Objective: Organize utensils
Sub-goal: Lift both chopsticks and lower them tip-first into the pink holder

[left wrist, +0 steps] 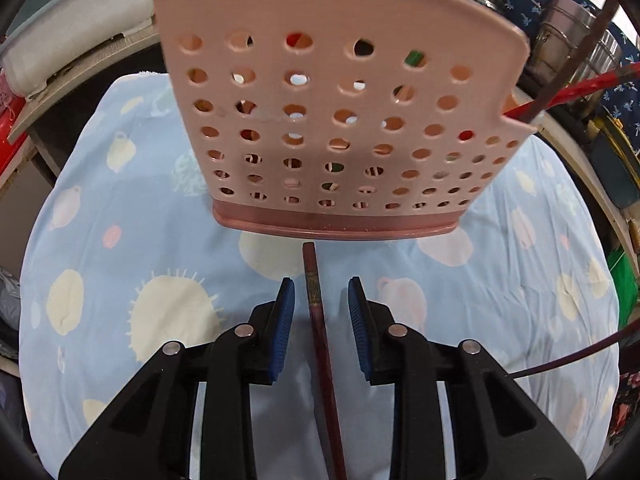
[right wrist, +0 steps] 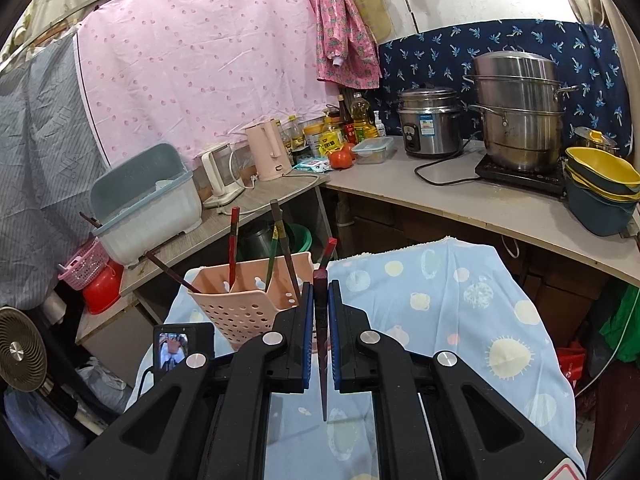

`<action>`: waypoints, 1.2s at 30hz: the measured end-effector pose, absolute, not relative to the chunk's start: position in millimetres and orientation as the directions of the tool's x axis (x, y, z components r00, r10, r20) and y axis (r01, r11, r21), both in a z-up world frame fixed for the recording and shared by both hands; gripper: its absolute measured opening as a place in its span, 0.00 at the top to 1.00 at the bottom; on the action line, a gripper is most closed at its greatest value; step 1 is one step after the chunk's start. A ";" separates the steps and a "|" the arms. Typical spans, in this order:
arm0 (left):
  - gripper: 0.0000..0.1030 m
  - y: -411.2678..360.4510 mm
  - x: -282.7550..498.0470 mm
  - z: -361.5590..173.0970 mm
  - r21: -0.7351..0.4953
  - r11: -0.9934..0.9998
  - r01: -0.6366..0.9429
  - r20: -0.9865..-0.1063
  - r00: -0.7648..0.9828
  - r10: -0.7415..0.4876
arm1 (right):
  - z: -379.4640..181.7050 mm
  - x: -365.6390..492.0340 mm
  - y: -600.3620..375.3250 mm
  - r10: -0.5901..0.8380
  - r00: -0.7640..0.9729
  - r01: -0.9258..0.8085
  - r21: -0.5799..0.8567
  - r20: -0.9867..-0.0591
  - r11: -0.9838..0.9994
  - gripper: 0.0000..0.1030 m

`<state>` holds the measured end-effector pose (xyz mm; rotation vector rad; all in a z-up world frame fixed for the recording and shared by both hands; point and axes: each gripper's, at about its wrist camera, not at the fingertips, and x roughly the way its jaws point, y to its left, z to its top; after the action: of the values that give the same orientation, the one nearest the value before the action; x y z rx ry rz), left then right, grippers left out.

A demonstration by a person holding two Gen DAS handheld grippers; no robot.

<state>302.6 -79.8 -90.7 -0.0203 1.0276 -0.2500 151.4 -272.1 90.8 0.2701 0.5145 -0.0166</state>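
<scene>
While the pink basket [left wrist: 320,120] stands on the tabletop [left wrist: 120,200] with its blue spotted cloth, some chopsticks already stick up out of it. The left tool [left wrist: 321,300] points down at the cloth just in front of the basket. Its blue pads [left wrist: 285,320] are apart, and a dark red chopstick [left wrist: 318,340] runs between them. The pads do not press on it, so it looks loose. I cannot tell if it lies flat on the cloth. The right tool [right wrist: 321,312] is clamped tight on another red chopstick [right wrist: 322,340], which it holds up in the air, to the right of the basket. So the step in hand looks like picking up sticks and putting them in the basket, one by one. Next, I think the right tool needs to go over the top of the basket, tip its stick down, and let go. The left tool would need to close on its stick first.
</scene>
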 end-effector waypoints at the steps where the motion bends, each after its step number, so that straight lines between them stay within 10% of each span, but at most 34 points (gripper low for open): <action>1: 0.89 -81.1 305.0 -93.1 -0.136 0.970 0.199 -0.848 0.482 -0.218 | 89.9 152.6 -272.9 0.051 0.870 0.085 0.251 -0.490 0.964 0.93; 11: 0.93 -75.4 287.6 -75.8 -0.144 0.967 0.212 -0.830 0.505 -0.235 | 89.1 152.0 -272.1 0.058 0.867 0.083 0.258 -0.495 0.963 0.93; 36: 0.93 -38.3 211.3 160.3 -0.153 0.936 0.317 -0.527 0.775 -0.349 | 156.0 170.8 -230.7 0.149 0.863 -0.048 0.215 -0.483 0.975 0.93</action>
<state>211.3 -38.3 160.3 -0.0568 0.5816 -0.3606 170.8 -230.7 156.0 0.1996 0.5208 0.1041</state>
